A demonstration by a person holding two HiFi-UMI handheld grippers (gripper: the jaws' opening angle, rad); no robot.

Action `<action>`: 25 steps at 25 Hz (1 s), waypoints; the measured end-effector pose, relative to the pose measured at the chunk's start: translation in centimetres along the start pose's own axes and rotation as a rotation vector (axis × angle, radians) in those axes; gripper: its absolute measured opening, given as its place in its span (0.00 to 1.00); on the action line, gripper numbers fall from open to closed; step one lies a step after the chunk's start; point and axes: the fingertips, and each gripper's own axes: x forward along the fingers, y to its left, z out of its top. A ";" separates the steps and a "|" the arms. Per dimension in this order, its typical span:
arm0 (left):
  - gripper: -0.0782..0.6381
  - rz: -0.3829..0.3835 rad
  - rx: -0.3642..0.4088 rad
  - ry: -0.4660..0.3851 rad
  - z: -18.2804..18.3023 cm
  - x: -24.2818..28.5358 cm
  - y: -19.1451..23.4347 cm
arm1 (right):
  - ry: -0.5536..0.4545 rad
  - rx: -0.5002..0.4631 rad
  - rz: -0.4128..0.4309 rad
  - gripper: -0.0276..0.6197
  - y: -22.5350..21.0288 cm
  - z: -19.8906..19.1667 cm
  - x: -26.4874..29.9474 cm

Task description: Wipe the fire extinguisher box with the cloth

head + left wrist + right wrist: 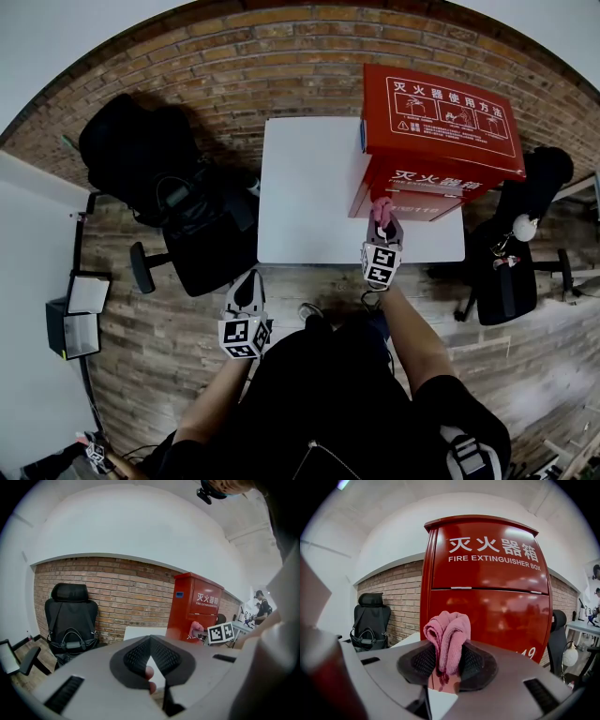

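Where the box stands: the red fire extinguisher box (pixel 436 131) is set on the far right part of the white table (pixel 309 187), backed by the brick wall (pixel 281 66); its printed front is turned toward the person.
Right gripper: the right gripper (pixel 382 217) is held out over the table's near right part, and its jaws are closed on a bunched pink cloth (pixel 382 208).
Cloth: in the right gripper view the cloth (pixel 447 634) is pinched between the dark pads (pixel 476 660) and bulges above them, straight before the box's lower front panel (pixel 487 620). Contact with the panel cannot be made out.
Left gripper: the left gripper (pixel 246 298) is held low over the wooden floor (pixel 159 375), short of the table's near left corner. Its pad tips are brought together with nothing gripped (pixel 150 639).
Left side: a black office chair (pixel 141 150) with a black bag (pixel 202 220) on its seat is placed just beside the table's left edge.
Right side: a second black chair (pixel 511 272) is seen beside the box and the table's right edge, with a white round object (pixel 523 227) hung at it.
In the way: the strip of table before the box is crossed by the right gripper.
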 end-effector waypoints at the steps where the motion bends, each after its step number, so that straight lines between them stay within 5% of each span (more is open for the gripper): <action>1: 0.13 0.001 0.000 0.000 -0.1 0.0 0.1 | 0.000 0.001 0.006 0.22 0.4 0.0 0.1; 25: 0.13 0.011 0.004 0.008 -0.4 -0.8 1.8 | 0.000 0.050 0.096 0.22 5.6 0.4 0.8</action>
